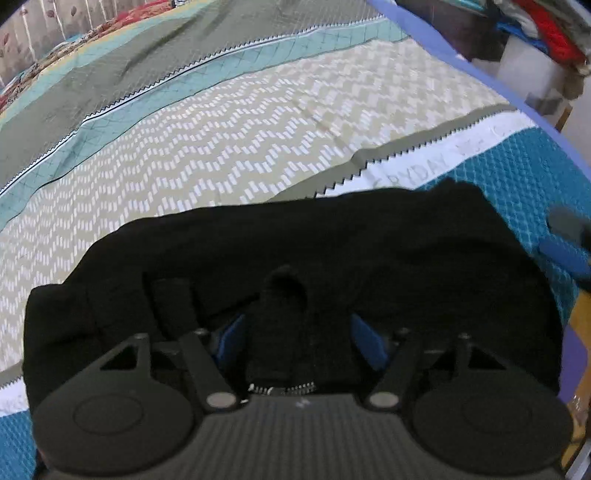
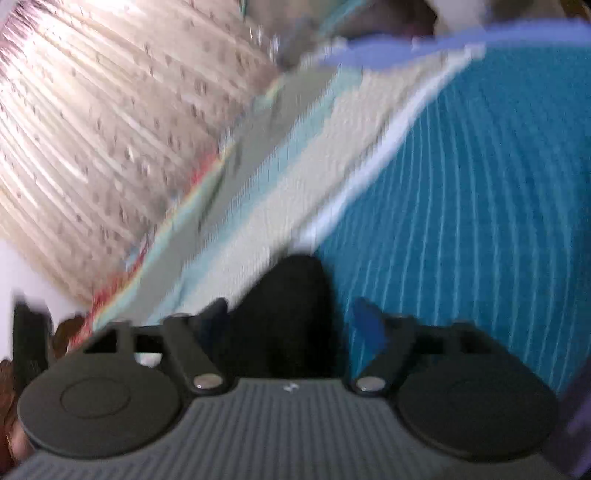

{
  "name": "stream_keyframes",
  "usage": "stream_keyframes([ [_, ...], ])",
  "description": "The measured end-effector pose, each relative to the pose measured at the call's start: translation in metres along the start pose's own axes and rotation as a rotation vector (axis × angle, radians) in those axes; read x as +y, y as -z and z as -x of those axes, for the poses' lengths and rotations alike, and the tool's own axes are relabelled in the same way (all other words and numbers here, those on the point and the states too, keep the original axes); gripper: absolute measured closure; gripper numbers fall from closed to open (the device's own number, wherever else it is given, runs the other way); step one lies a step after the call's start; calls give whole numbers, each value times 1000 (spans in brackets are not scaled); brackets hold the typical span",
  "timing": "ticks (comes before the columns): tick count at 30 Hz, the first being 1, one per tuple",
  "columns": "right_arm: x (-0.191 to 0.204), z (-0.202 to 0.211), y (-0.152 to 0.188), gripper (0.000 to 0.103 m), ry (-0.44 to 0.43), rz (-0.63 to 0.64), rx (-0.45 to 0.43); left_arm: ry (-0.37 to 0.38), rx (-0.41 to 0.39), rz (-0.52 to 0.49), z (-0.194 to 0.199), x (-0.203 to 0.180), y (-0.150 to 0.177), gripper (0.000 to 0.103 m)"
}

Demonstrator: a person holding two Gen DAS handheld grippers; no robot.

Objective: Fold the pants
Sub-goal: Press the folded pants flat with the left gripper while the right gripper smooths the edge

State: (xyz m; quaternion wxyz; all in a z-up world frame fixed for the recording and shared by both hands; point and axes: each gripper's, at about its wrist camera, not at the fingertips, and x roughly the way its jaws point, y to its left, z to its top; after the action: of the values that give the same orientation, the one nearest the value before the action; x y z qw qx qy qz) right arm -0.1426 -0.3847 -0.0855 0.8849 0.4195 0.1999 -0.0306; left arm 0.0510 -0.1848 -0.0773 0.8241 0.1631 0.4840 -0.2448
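Note:
The black pants (image 1: 332,240) lie bunched in a wide heap on the patterned bedspread (image 1: 221,147), close in front of the left wrist camera. My left gripper (image 1: 299,325) points down into the heap, and a raised fold of black cloth fills the gap between its blue pads (image 1: 369,343). The right wrist view is blurred. There a tongue of the black pants (image 2: 291,295) stands between the fingers of my right gripper (image 2: 291,310). Teal bedspread shows between the cloth and the right blue pad (image 2: 369,325), so those jaws stand open.
The bedspread has beige chevron, grey and teal (image 1: 535,166) bands. A lilac edge (image 1: 480,74) marks the bed's far side, with piled clothes (image 1: 546,29) beyond it. A pale curtain (image 2: 92,129) hangs behind the bed. A blurred grey and blue object (image 1: 569,236) sits at the right edge.

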Motion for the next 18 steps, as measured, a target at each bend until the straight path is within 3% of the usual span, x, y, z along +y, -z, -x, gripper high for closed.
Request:
stream_keyframes([
  [2,2,-19,-15,22,-26,-16,63,38,-9,23,3,4,-3,61],
  [3,4,-34,-19,22,-22,-23,113,50,-20,28,4,5,-5,78],
  [4,7,-48,-19,28,-6,-21,158,62,-32,31,7,5,-7,88],
  [5,13,-58,-18,42,-13,6,191,69,-37,37,9,7,-7,88],
  [6,24,-68,-15,89,-14,61,229,55,-39,36,10,7,-7,89],
  [7,34,-67,-10,90,7,106,224,31,-41,26,9,7,-6,89],
  [10,50,-55,-10,91,19,153,92,3,-42,17,1,8,-6,86],
  [13,33,-78,5,90,159,159,116,-32,-38,-2,-8,5,-8,81],
  [15,26,-72,8,88,140,128,96,-54,-42,-28,-6,0,-7,79],
  [18,22,-47,-3,65,111,91,84,-78,-44,-23,-2,0,-6,67],
])
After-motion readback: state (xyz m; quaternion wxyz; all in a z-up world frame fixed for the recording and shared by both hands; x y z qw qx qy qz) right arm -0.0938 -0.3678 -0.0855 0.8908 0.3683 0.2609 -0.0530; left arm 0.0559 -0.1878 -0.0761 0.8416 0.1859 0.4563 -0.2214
